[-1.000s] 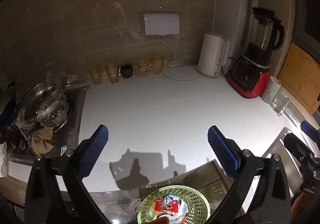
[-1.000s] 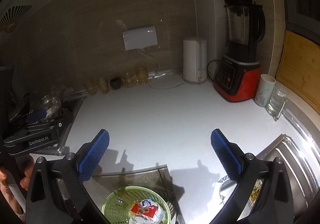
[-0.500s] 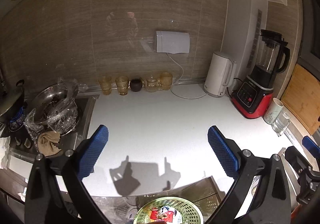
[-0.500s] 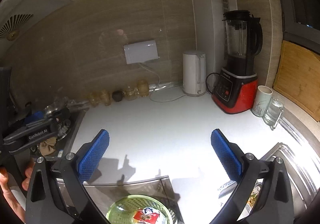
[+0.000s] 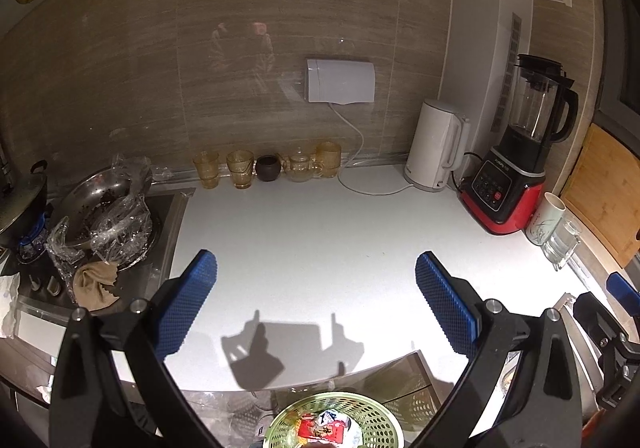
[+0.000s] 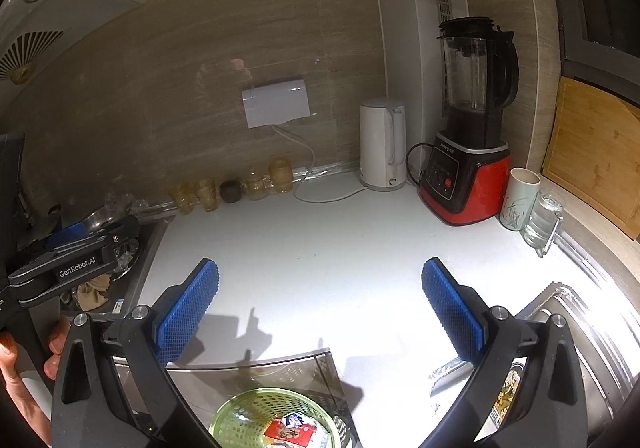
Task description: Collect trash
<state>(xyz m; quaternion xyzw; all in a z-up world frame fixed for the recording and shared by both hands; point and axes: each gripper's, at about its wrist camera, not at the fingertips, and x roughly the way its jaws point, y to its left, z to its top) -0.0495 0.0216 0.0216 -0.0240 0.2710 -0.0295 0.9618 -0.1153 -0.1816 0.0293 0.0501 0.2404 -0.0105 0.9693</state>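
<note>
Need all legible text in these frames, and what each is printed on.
"GenRobot.AI": white lettering on the side of the black left gripper, seen from the right wrist view.
Brand line on the red-and-black blender base: too small to read reliably.
Button labels on the blender base's control panel: unreadable.
Print on the red snack wrapper in the green perforated basket: blurred, unreadable.
Small sticker by the stove: unreadable.

The room is staying dim; light from above is making the white counter (image 5: pixel 320 240) glare; sharp shadows are falling near its front edge; fisheye edges are bending and darkening.
</note>
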